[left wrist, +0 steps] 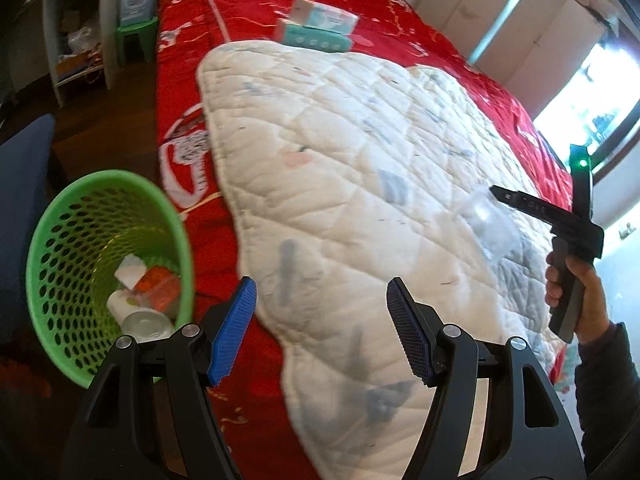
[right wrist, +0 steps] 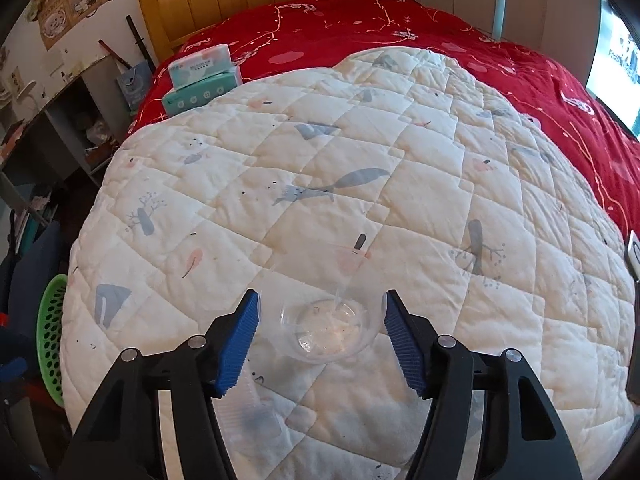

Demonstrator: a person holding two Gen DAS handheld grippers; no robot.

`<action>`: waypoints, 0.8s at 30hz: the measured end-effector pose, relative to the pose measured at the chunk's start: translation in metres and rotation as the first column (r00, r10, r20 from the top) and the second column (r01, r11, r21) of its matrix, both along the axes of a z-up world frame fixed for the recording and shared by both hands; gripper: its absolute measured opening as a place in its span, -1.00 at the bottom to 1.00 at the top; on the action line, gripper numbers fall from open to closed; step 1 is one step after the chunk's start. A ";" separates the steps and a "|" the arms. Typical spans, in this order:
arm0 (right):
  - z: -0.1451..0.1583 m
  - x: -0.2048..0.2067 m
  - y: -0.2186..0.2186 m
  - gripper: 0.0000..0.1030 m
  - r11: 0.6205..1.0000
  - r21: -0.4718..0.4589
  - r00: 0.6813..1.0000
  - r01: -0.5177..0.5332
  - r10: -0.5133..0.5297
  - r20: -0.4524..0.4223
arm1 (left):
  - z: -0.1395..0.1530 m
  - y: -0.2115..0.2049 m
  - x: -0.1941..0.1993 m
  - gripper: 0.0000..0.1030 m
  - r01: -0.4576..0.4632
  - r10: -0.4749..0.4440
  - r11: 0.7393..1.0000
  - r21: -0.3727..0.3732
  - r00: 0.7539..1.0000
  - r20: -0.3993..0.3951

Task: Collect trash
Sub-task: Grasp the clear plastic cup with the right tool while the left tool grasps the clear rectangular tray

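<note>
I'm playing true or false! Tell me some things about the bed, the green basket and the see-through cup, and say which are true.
1. The green basket already has trash in it. True.
2. The clear cup is in the basket. False: it lies on the white quilt, between the fingers of the right gripper.
3. The left gripper holds a tissue pack. False: nothing is between its fingers; the tissue packs sit far up the bed.
4. The blanket under the white quilt is red. True.

Daylight glares from the window point(left wrist: 592, 92) (left view motion-blurred), fisheye-bent edges
</note>
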State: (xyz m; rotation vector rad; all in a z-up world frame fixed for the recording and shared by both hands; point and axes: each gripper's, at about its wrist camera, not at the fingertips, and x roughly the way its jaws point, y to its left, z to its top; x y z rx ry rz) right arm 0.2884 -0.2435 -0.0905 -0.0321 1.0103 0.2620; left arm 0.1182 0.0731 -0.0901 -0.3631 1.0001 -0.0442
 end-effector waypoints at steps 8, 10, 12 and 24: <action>0.010 -0.011 -0.010 0.16 1.000 0.021 0.999 0.001 -0.001 0.035 | 0.006 -0.030 0.018 0.30 0.070 -0.070 0.997 -0.030 0.998 0.006; 0.016 -0.016 -0.018 0.16 1.000 0.027 0.999 0.005 -0.007 0.045 | 0.008 -0.040 0.026 0.30 0.091 -0.090 0.995 -0.032 0.996 0.013; 0.022 -0.023 -0.028 0.16 0.999 0.032 0.998 0.013 -0.015 0.055 | 0.010 -0.054 0.036 0.30 0.116 -0.115 0.992 -0.054 0.993 0.019; 0.027 -0.059 -0.088 0.16 0.998 0.030 0.996 0.062 -0.064 0.068 | 0.005 -0.130 0.093 0.23 0.216 -0.214 0.957 -0.193 0.976 0.031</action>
